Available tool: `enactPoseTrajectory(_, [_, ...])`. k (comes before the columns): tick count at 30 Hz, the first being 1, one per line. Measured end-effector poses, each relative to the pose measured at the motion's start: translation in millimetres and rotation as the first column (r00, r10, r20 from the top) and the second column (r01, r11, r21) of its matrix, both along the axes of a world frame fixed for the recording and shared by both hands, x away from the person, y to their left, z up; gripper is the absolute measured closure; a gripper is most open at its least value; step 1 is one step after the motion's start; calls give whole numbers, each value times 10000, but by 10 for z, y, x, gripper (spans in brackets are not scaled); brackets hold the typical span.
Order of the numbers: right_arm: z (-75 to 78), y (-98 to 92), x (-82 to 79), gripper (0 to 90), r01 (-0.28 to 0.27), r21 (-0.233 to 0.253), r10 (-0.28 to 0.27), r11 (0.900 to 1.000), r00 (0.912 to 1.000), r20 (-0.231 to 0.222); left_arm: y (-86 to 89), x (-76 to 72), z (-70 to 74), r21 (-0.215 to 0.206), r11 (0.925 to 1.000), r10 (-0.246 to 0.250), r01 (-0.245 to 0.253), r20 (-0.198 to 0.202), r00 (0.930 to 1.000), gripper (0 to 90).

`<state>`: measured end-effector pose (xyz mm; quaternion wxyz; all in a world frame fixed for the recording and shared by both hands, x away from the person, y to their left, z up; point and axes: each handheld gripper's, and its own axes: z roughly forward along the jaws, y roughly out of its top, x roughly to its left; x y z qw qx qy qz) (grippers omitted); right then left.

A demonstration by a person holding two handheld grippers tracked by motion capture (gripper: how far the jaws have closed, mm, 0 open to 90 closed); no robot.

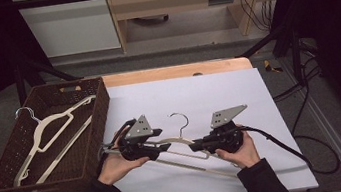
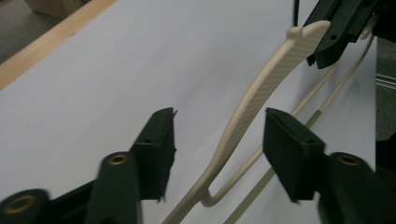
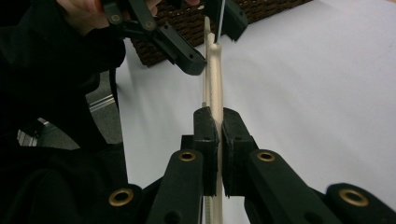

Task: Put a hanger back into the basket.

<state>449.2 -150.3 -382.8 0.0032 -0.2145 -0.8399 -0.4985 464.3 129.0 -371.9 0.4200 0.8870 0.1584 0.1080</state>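
A cream hanger (image 1: 179, 139) with a metal hook lies over the white sheet (image 1: 219, 94) near the front. My right gripper (image 1: 195, 146) is shut on its right arm; in the right gripper view the jaws (image 3: 217, 123) pinch the cream strip (image 3: 215, 79) flat between them. My left gripper (image 1: 160, 140) stands open around the left arm. In the left gripper view the hanger arm (image 2: 252, 100) runs through the gap (image 2: 217, 130) without touching either pad. The right gripper (image 2: 327, 37) shows farther off there, clamped on the same arm.
A dark wicker basket (image 1: 75, 170) sits at the left and overhangs the sheet's edge, with a second cream hanger (image 1: 51, 125) inside. The wooden table edge (image 1: 175, 71) runs along the back. Cables trail off to the right.
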Motion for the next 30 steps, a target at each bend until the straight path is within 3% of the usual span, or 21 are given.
enactPoseTrajectory(3, [-10,12,-10,871,-144,-11,144,9999,9999,-9,-9,6,-11,342,9988,-350,355,-156,9993,595])
enactPoseTrajectory(4, [-15,16,-13,871,-159,-47,159,9999,9999,-13,-22,-2,-22,151,9992,-369,374,-306,9988,632])
enactPoseTrajectory(6, [-22,20,-14,871,-239,-90,239,9997,9997,-37,-31,-10,-24,151,9986,-497,504,-412,9979,690])
enactPoseTrajectory(12, [-37,30,-30,864,-340,-218,341,9992,9994,41,-22,-62,-20,603,9963,-598,616,-308,9977,721])
enactPoseTrajectory(19, [-31,23,-56,751,438,-580,-391,9974,9960,803,-30,-155,-51,236,9977,-611,630,-712,9956,801])
enactPoseTrajectory(24, [-42,25,-57,595,1115,-740,-1018,9910,9870,1243,-89,-222,-86,78,9964,-829,839,-912,9924,856])
enactPoseTrajectory(27, [-12,-9,-70,535,1496,-585,-1393,9870,9786,1516,-95,-248,-78,151,9988,-451,464,-767,9960,866])
enactPoseTrajectory(30, [42,-107,-108,437,1892,-96,-1850,9819,9685,1669,-32,-241,-49,122,9999,49,-41,-684,9976,867])
